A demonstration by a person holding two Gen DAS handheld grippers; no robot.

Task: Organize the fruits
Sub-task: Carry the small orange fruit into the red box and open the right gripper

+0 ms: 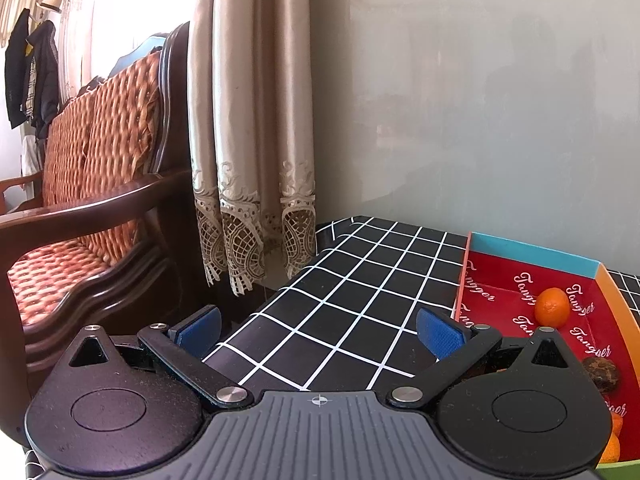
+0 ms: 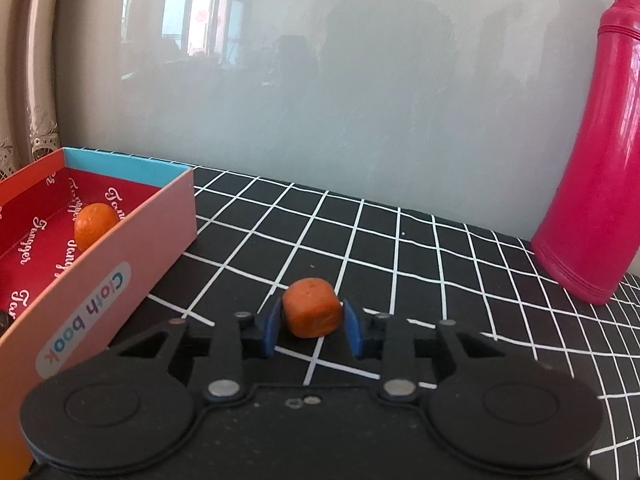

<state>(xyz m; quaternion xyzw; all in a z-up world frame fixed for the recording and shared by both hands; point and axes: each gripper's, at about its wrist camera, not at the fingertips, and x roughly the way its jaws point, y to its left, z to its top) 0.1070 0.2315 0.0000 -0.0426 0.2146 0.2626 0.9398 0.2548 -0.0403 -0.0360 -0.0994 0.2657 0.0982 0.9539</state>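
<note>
Right gripper point(image 2: 313, 320) is pinching a small orange fruit point(image 2: 312, 307) between its blue pads, just above the checked tablecloth point(image 2: 420, 264). What matters for the coming move is that the open box point(image 2: 120, 276) is lying to the left of this gripper, its long axis running near to far, with another orange point(image 2: 96, 226) sitting inside toward the far end. Left gripper point(image 1: 320, 326) is hovering with fingers spread wide and holding nothing, left of the box, so the right gripper is likely the one delivering.
</note>
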